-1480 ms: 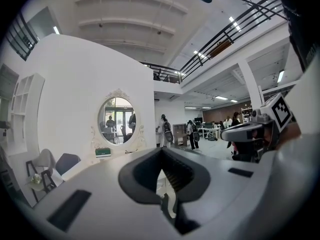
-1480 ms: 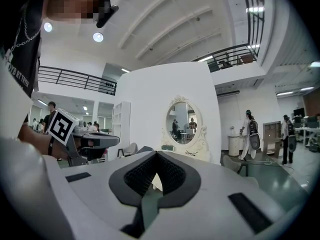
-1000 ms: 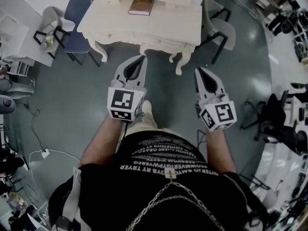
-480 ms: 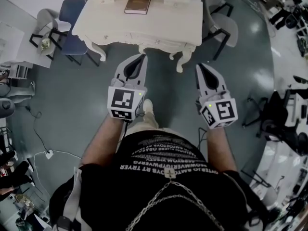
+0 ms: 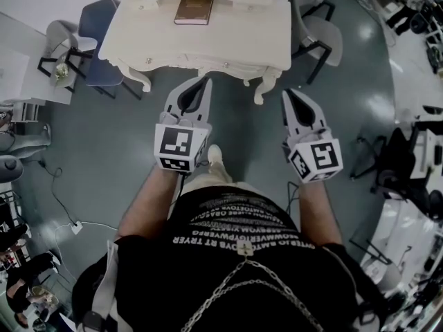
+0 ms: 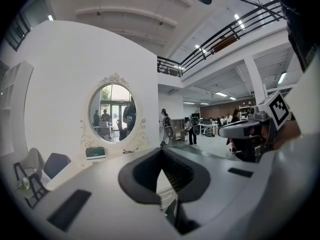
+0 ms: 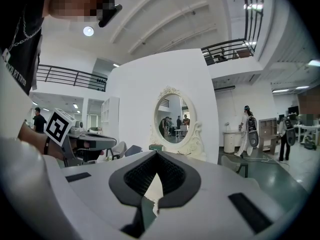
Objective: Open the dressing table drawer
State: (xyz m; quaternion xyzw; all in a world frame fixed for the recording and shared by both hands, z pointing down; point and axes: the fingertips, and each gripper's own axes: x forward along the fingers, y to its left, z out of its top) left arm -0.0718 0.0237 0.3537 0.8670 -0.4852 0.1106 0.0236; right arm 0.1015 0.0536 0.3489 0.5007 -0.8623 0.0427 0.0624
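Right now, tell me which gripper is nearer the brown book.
Left. The left gripper is almost in line with the brown book, short of the dressing table; the right gripper is off to its right, farther away.

My left gripper (image 6: 161, 153) has its jaws closed together, empty. Ahead I've got the oval mirror (image 6: 114, 114) standing on the desk (image 6: 70, 168), green book (image 6: 95, 153) at its foot.

bright, even overhead light — glare on the grey floor (image 5: 379, 106); all 3 views bend fisheye-like at edges.
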